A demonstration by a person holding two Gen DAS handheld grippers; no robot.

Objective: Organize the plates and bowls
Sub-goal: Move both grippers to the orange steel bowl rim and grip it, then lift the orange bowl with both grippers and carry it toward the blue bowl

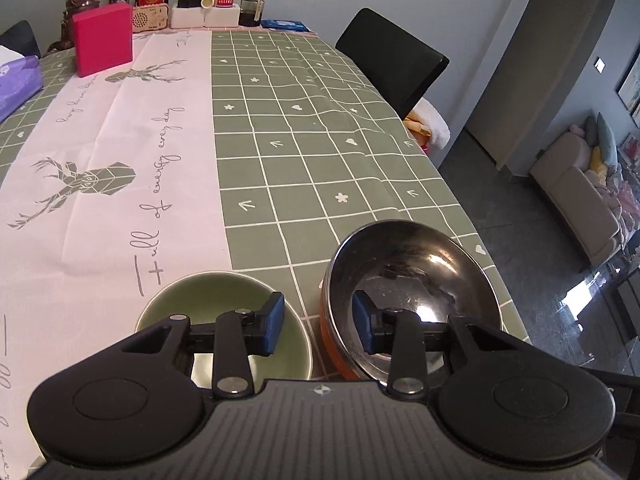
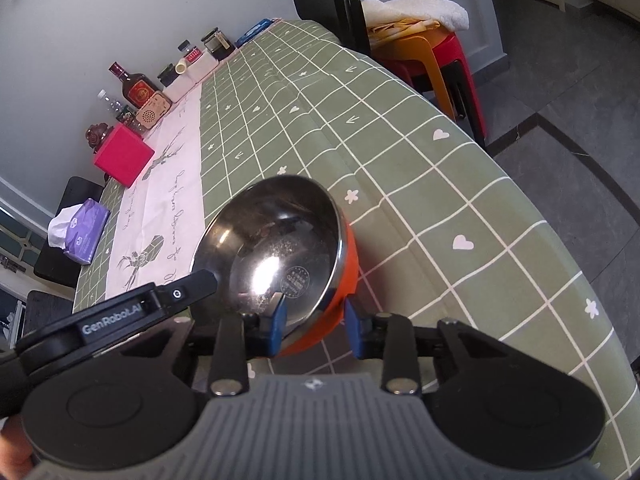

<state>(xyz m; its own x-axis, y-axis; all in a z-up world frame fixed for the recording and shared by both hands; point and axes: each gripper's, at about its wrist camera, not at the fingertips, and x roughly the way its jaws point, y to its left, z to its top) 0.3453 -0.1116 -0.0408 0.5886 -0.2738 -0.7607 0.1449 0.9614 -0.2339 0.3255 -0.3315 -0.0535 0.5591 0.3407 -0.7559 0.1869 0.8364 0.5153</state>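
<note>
Right wrist view: steel bowl point(image 2: 276, 248) tilted, mouth facing the camera, its rim clamped by the right hand-held gripper point(image 2: 314, 326); left hand-held gripper point(image 1: 318, 326) straddles two rims, unclamped.

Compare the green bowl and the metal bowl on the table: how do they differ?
The green bowl is matte green inside; the metal bowl is shiny steel with an orange outside. The green bowl looks smaller. The green bowl sits level; the metal bowl appears tilted. Both are round, empty and side by side.
</note>
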